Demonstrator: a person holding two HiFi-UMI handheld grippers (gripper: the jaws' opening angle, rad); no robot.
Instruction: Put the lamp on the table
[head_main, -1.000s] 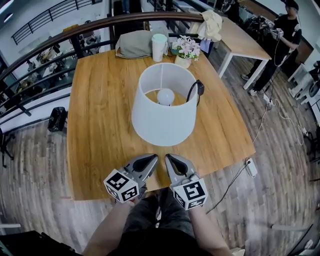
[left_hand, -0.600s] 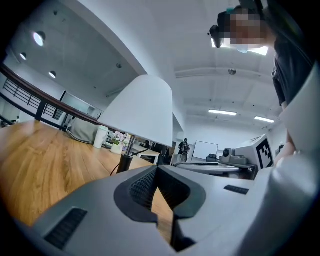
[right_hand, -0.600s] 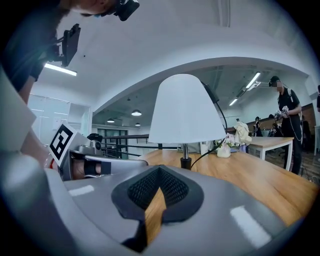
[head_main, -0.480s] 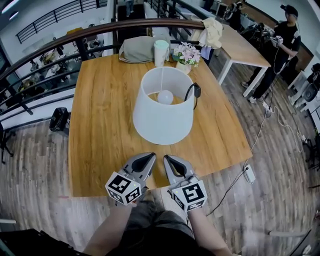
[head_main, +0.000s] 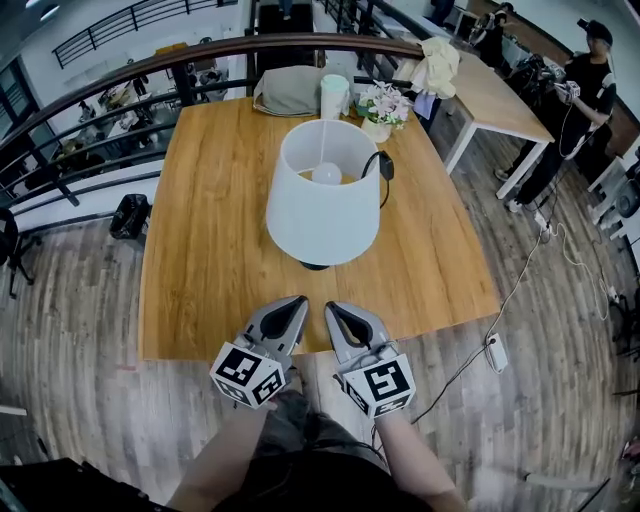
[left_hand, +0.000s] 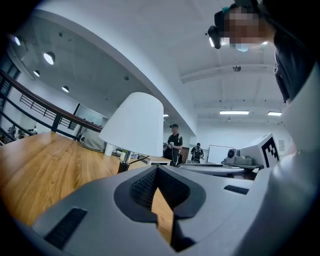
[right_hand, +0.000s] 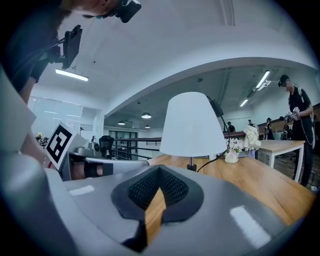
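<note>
A lamp with a white shade (head_main: 322, 194) stands upright on the wooden table (head_main: 210, 230), its black base (head_main: 316, 265) showing under the shade and a black cord (head_main: 378, 172) trailing off its right side. The shade also shows in the left gripper view (left_hand: 134, 124) and in the right gripper view (right_hand: 192, 125). My left gripper (head_main: 295, 303) and right gripper (head_main: 331, 308) hover side by side over the table's near edge, apart from the lamp. Both are shut with nothing between their jaws.
At the table's far edge stand a white cup (head_main: 333, 97), a small flower pot (head_main: 382, 107) and a grey bag (head_main: 290, 90). A railing (head_main: 120, 70) runs behind. Another table (head_main: 490, 85) and a standing person (head_main: 575, 110) are at the right. A power strip (head_main: 494, 352) lies on the floor.
The view has pulled back and risen: the lamp looks smaller and its base now shows. Both grippers stay side by side at the table's near edge, still shut.
</note>
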